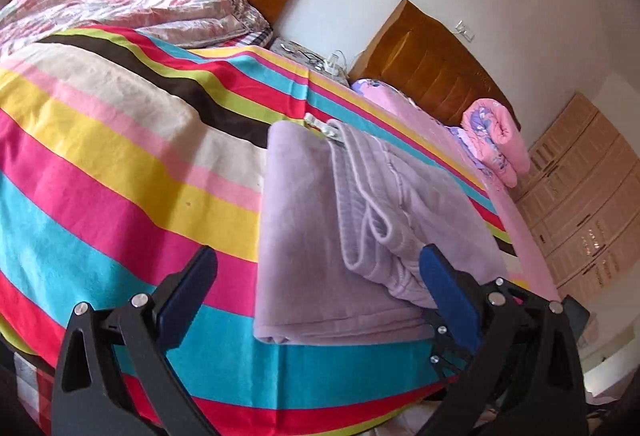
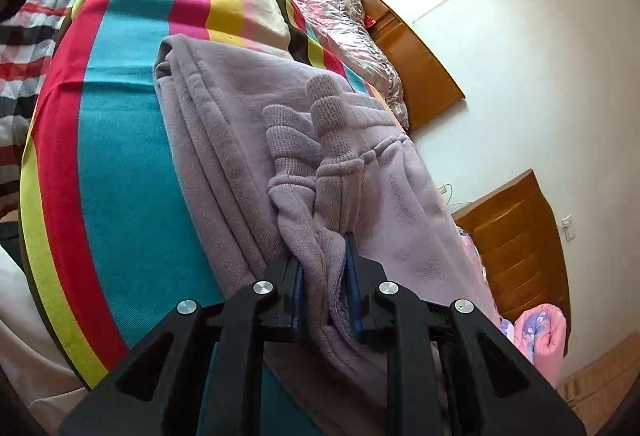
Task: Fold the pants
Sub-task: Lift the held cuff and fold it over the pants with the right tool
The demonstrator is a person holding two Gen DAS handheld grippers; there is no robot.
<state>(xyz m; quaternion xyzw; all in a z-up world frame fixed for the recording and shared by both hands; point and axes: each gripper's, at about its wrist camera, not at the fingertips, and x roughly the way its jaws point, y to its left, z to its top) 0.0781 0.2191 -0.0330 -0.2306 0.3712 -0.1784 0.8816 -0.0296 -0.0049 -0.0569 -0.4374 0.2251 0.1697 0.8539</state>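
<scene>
Pinching the pants (image 2: 248, 123), right gripper (image 2: 324, 248) nearly closed; left gripper (image 1: 320, 268) wide

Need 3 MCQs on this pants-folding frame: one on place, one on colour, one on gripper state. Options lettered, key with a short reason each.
1. Where do the pants lie?
A. on the striped bedspread
B. on the floor
C. on a chair

2. What colour are the pants?
A. navy
B. pale lilac
C. black

3. How do the two grippers stand?
A. both open
B. left gripper shut on cloth, right open
C. left open, right gripper shut on the pants

Key:
1 A: both views show the folded cloth resting on the stripes.
2 B: the fabric reads light purple in each view.
3 C: the left jaws stand wide with nothing pinched; the right view shows bunched fabric squeezed between the blue pads.
</scene>
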